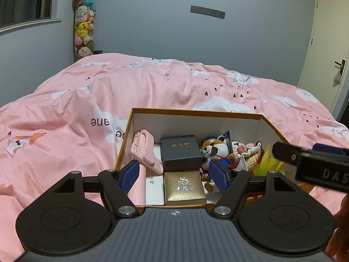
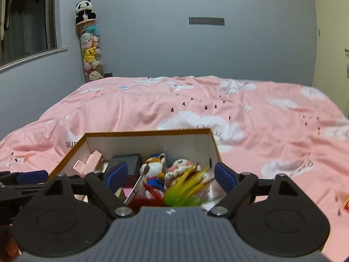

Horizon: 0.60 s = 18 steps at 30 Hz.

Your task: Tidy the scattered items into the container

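Observation:
An open cardboard box (image 1: 196, 111) (image 2: 148, 133) with an orange rim sits on the pink bed. Inside lie a pink plastic item (image 1: 145, 150), a dark gift box (image 1: 181, 151), a gold gift box (image 1: 185, 187), a plush raccoon (image 1: 212, 150) (image 2: 150, 168), a crocheted doll (image 1: 246, 150) (image 2: 181, 166) and a green-yellow feather toy (image 1: 269, 163) (image 2: 185, 187). My left gripper (image 1: 174, 178) is open and empty above the near side of the box. My right gripper (image 2: 170, 175) is open and empty above the feather toy; it shows in the left wrist view (image 1: 314, 159) at the right.
A pink duvet (image 1: 152, 83) (image 2: 240, 109) with cloud prints covers the bed. A tall net of plush toys (image 1: 84, 26) (image 2: 90, 50) hangs in the far left corner. A door (image 1: 327, 50) is at the right. A small orange-yellow item (image 2: 346, 203) lies at the right edge.

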Motion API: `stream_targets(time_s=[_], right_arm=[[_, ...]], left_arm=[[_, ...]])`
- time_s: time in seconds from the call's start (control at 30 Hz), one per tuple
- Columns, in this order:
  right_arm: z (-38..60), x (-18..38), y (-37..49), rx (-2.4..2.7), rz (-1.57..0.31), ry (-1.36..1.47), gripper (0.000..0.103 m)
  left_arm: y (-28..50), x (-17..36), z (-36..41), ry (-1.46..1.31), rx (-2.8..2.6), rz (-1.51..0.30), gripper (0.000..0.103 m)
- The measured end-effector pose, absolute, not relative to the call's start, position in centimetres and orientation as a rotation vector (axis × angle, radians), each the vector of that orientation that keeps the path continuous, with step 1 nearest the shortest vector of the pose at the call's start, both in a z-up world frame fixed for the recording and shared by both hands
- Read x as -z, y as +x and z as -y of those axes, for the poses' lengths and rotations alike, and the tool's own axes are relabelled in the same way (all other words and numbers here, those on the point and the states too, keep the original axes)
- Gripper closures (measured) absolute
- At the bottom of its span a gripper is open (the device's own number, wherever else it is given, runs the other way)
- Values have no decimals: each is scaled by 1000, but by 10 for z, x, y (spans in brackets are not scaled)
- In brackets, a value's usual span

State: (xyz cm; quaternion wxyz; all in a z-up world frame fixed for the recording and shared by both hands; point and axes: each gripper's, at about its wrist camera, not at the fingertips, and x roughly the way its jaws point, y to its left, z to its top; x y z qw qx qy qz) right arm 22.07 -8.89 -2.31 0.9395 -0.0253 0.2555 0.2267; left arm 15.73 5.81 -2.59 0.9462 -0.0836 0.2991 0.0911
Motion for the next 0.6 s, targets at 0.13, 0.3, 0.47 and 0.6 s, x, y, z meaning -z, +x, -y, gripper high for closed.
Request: stream_targets(time_s=[0.13,0.3,0.47,0.6], right_arm=[[85,35,220,-476,-536,-62,11],[85,49,224,-468,-567,-49,10],[85,60,225,-448,-556,-72,10],[84,67,229,-453,-576,-69,9]], left_arm=[[160,35,-57,-162,-173,-616,16],[162,48,-57,-165,-162,-649,16],[161,55,-54,-144,-180,-644,15],[163,58,-56,-144,-184,-646,13]])
